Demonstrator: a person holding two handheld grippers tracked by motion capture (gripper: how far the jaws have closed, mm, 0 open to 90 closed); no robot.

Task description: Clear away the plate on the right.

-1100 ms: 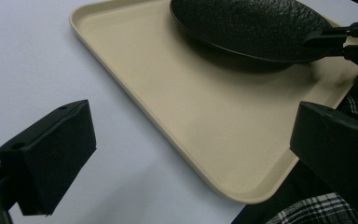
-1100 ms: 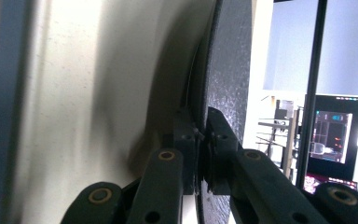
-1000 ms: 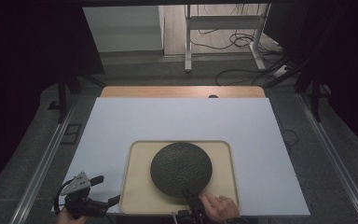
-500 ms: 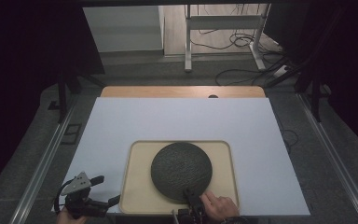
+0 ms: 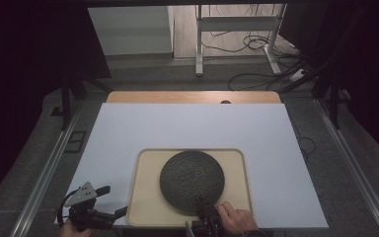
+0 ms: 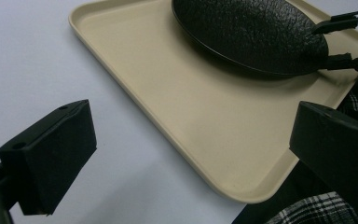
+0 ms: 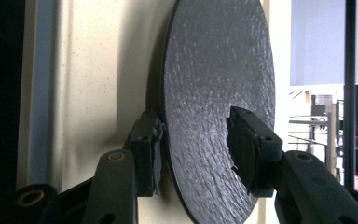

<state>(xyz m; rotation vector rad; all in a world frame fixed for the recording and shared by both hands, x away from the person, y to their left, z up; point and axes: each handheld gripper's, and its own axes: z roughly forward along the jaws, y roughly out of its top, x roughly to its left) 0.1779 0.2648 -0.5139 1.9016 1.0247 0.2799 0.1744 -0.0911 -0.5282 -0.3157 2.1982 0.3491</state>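
Right gripper (image 5: 201, 203): jaws just been opening, straddling plate (image 5: 192, 179) rim, released
Left gripper (image 5: 109, 201): spread, empty
Plate: on tray (image 5: 146, 197)

1 tray (image 5: 145, 207), 1 dark plate (image 5: 191, 178), 1 white sheet (image 5: 187, 126), 2 grippers.

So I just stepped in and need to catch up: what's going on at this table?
A person works with a claw in each hand. The right claw straddles the near rim of a dark round plate resting on a beige tray; its jaws have just been opening, with the rim between them and the upper pad standing clear of the plate. The left claw hangs open beside the tray's near left corner, over the white table cover, holding nothing.
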